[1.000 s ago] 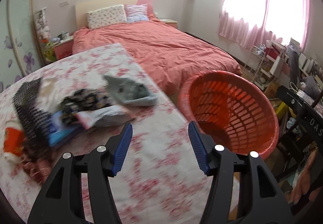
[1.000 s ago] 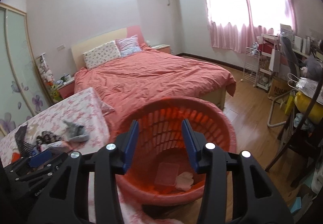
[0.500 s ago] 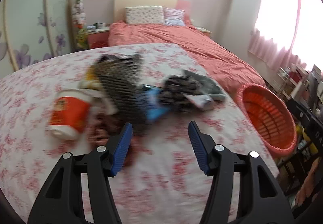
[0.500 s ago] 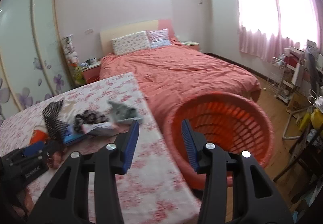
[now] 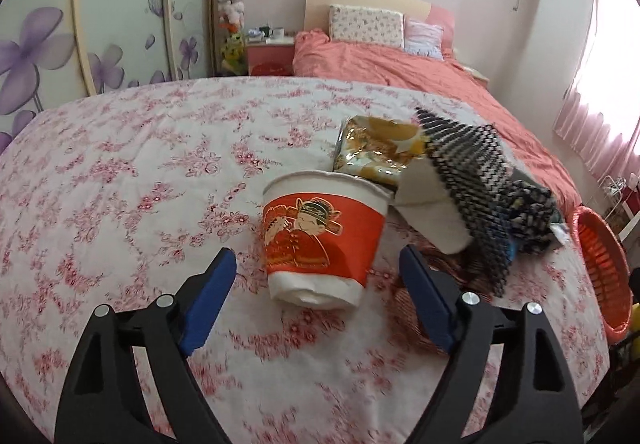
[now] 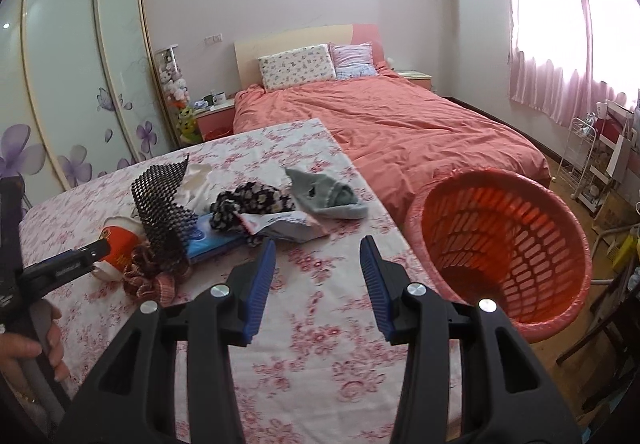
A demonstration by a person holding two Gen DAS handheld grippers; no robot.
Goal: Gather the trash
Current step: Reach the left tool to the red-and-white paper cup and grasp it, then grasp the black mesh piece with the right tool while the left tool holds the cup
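Left gripper (image 5: 318, 276): our jaws are opening, already wide, pads not touching anything. The red paper cup (image 5: 322, 234) sits between and just ahead of the fingertips at 12 o'clock, on its side, rim away from us. It is red with a cartoon figure and a white base and rim.

Trash pile on the floral tablecloth (image 5: 120, 184), seen from the left wrist:
- gold snack wrapper (image 5: 380, 150) at 12–1 o'clock behind the cup, touching its rim
- white cap (image 5: 430, 210) at 2 o'clock, just beside the cup
- black mesh sheet (image 5: 468, 180) draped over the cap, tilted
- dark patterned cloth (image 5: 528, 216) at 2–3 o'clock past the mesh
- orange basket (image 5: 600, 264) at 3 o'clock off the table's edge, only part in frame

Right gripper (image 6: 318, 268): gap medium, nothing between the pads, over bare tablecloth near the table's right edge.

From the right wrist:
- pile at 10–12 o'clock; cup (image 6: 118, 244) at 10 o'clock with our left gripper's tip at it
- mesh (image 6: 162, 200) at 11 o'clock
- blue packet (image 6: 212, 242) just ahead of the left finger
- white crumpled wrapper (image 6: 286, 226) at 12 o'clock
- black-and-white floral cloth (image 6: 252, 202) behind it
- grey fabric item (image 6: 328, 194) farthest, at 12–1 o'clock
- brown scrunched piece (image 6: 150, 278) touching the cup
- basket (image 6: 504, 244) at 2–3 o'clock, beside the table, tilted toward us. We cannot tell what is at the bottom.
- a hand (image 6: 36, 348) on the left tool's handle at 8 o'clock
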